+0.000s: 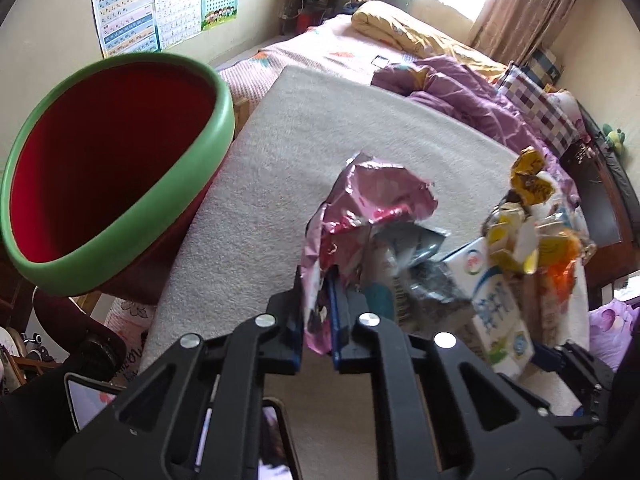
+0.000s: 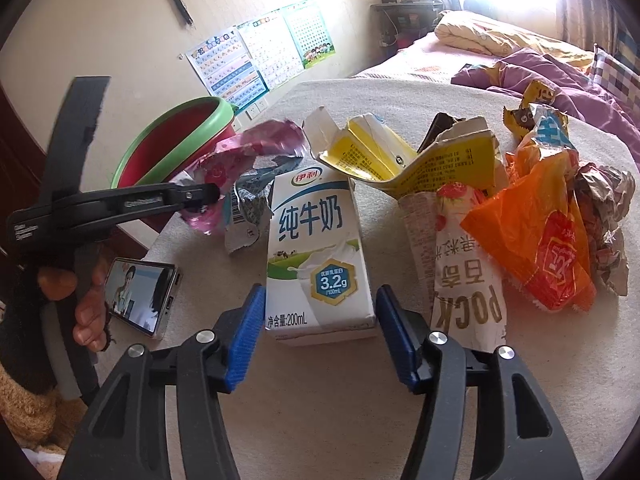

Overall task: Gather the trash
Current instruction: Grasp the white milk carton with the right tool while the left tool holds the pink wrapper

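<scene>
A: Where's the trash we're collecting?

B: We have the pink wrapper point(image 1: 362, 200) pinched in our left hand-held gripper point(image 1: 320, 320), whose jaws are closed tight on its lower end. From the right wrist view the wrapper point(image 2: 240, 152) looks lifted off the bench point(image 2: 320, 400), near the bench's left edge.

A: And the milk carton?

B: The carton point(image 2: 316, 248) lies on the bench in front of our right hand-held gripper point(image 2: 320, 340). The blue pads point(image 2: 244, 340) stand on either side of its near end at a middling width, and we see a thin gap at each side, so nothing is gripped there.

A: What lies around it?

B: To its right sit a torn yellow box point(image 2: 432, 156), a Pocky packet point(image 2: 464, 280), an orange bag point(image 2: 540, 248) and crumpled foil point(image 2: 608, 208). A grey wrapper point(image 2: 246, 208) lies just left of the carton, under the pink one.

A: And the bin?

B: The bin point(image 1: 112, 168), red inside with a green rim, stands off the bench's left edge, tilted toward us. A phone point(image 2: 140, 296) rests at the near left corner, beside the hand point(image 2: 86, 308) that carries the left tool.
</scene>
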`<state>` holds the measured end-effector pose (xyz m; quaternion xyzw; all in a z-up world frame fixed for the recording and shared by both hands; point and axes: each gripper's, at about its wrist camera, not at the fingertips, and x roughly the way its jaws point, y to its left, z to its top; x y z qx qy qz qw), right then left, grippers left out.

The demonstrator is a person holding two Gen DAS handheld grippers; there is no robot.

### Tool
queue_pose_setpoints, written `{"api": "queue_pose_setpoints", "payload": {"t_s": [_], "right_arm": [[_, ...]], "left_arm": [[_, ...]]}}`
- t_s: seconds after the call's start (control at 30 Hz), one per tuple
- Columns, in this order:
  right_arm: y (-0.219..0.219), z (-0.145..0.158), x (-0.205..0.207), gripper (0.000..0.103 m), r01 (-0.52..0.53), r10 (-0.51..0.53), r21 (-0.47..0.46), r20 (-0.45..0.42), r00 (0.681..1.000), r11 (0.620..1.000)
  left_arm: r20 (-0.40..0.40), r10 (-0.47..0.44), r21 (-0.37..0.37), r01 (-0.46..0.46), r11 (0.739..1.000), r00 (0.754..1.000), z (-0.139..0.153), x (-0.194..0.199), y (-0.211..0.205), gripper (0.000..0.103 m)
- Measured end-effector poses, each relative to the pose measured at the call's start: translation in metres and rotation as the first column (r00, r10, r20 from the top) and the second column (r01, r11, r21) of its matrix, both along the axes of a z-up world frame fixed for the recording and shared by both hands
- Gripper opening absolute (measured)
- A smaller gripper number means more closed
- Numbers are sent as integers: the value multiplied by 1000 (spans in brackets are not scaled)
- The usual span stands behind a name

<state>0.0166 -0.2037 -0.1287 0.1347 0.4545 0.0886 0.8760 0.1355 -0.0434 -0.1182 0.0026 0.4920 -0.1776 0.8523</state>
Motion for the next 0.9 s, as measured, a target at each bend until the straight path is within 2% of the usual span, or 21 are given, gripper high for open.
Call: {"api": "queue_pose_setpoints", "payload": {"t_s": [0.13, 0.27, 0.5, 0.9], "right_arm": [[-2, 8, -5, 54, 8, -8, 14, 27, 1000, 1000], [-3, 19, -11, 54, 18, -20, 30, 60, 998, 999], [-7, 33, -18, 54, 42, -47, 51, 92, 995, 998], [-4, 50, -27, 54, 59, -63, 34, 128, 990, 998]], "left_arm": [[48, 12, -24, -11, 1000, 999, 15, -10, 2, 8], [56, 19, -53, -16, 998, 998, 25, -15, 5, 8], [84, 0, -62, 5, 998, 996, 37, -24, 3, 8], [113, 26, -76, -17, 997, 993, 47, -35, 19, 8]]}}
